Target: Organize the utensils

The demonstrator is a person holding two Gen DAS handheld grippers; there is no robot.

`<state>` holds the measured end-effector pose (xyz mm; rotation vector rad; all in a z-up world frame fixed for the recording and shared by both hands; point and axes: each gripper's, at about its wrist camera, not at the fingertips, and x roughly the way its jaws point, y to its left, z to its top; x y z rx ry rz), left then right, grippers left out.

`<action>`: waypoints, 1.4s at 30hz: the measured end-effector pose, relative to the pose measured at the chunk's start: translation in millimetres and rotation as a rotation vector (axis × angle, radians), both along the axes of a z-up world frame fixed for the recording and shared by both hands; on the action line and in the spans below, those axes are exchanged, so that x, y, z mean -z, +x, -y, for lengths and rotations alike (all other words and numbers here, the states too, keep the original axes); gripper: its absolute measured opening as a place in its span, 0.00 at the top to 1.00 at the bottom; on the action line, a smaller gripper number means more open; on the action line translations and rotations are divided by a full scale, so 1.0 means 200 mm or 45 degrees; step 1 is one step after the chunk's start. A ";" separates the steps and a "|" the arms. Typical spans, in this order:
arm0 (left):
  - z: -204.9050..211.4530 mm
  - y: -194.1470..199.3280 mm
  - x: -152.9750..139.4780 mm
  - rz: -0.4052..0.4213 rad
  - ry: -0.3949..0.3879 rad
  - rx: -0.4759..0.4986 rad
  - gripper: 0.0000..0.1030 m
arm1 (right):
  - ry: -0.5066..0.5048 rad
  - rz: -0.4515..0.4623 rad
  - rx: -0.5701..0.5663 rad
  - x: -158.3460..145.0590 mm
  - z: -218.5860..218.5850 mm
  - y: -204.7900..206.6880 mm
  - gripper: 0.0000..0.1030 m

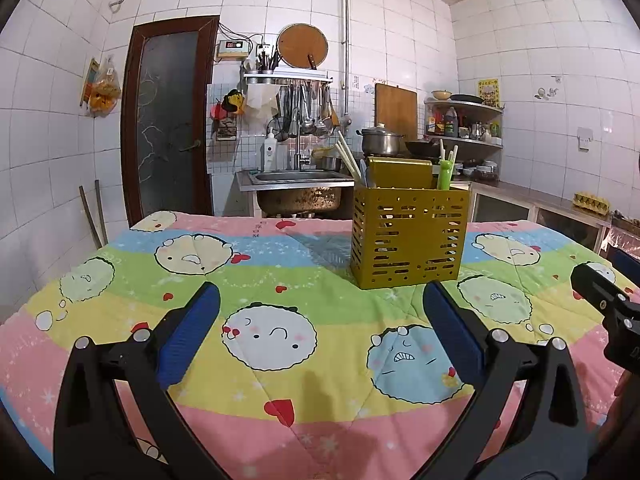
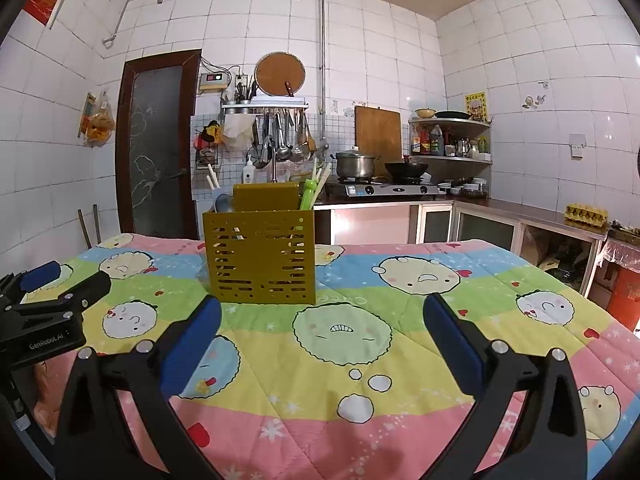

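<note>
A gold perforated utensil holder (image 1: 410,238) stands upright on the cartoon quilt; it also shows in the right wrist view (image 2: 260,256). In it stand pale chopsticks (image 1: 347,157), a grey spoon (image 1: 365,174) and a green utensil (image 1: 445,174). In the right wrist view the green utensil (image 2: 307,194), chopsticks (image 2: 213,181) and spoon (image 2: 223,202) show too. My left gripper (image 1: 320,300) is open and empty, short of the holder. My right gripper (image 2: 322,312) is open and empty, to the holder's right.
The quilt (image 1: 280,280) covers the table. Behind are a steel sink (image 1: 296,184), a dark door (image 1: 168,120), hanging ladles (image 1: 308,112), a stove with pots (image 2: 380,184) and a counter with an egg carton (image 2: 586,214). The other gripper shows at each view's edge (image 1: 608,312) (image 2: 40,312).
</note>
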<state>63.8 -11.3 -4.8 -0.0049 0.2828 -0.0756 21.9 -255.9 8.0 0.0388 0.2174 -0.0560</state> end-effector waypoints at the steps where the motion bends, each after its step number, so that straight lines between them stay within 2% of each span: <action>1: 0.00 0.00 0.00 0.001 0.000 0.000 0.05 | -0.001 -0.001 -0.001 0.00 0.00 0.00 0.04; 42: 0.01 -0.01 -0.01 0.021 0.004 0.003 0.05 | -0.016 0.002 0.016 -0.01 0.01 0.01 0.04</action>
